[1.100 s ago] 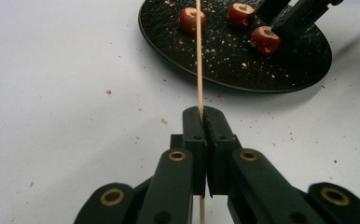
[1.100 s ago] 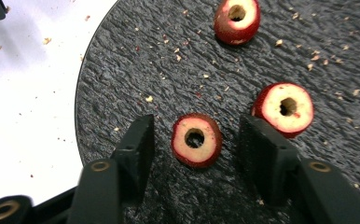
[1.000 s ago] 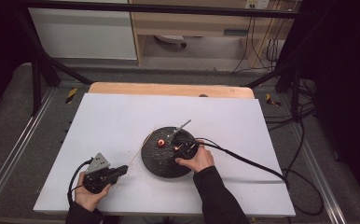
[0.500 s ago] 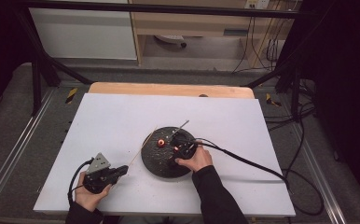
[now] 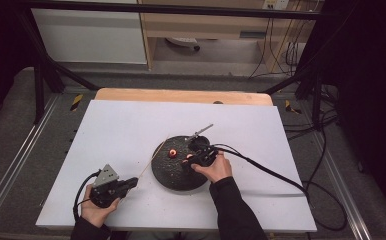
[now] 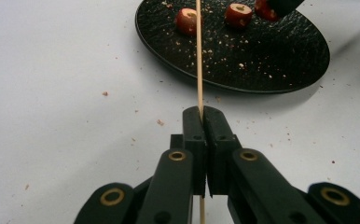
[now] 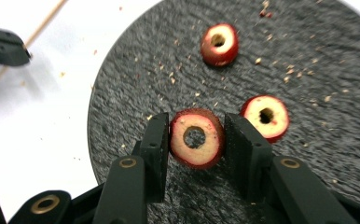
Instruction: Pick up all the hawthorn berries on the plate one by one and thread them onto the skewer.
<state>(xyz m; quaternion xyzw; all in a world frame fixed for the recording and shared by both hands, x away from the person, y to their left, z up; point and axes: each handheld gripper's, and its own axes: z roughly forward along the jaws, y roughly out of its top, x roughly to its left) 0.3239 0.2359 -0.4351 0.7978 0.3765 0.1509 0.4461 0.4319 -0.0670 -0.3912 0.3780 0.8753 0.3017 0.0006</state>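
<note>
A black round plate (image 5: 166,177) lies at the middle of the white table and holds cored red fruit rings. My right gripper (image 7: 197,119) is shut on one fruit ring (image 7: 208,149), pinched from both sides over the plate (image 7: 136,93). Two more rings (image 7: 220,43) (image 7: 265,116) lie flat beyond it. My left gripper (image 6: 202,116) is shut on a thin wooden skewer (image 6: 198,56) that points toward the plate (image 6: 262,60). From above, the left gripper (image 5: 131,182) sits left of the plate and the right gripper (image 5: 188,162) is over it.
A thin metal tool (image 5: 201,131) rests on the plate's far edge. Crumbs are scattered on the plate and the white tabletop (image 5: 261,135). Cables trail from both grippers toward the table's near and right edges. A wooden strip (image 5: 181,95) runs along the back.
</note>
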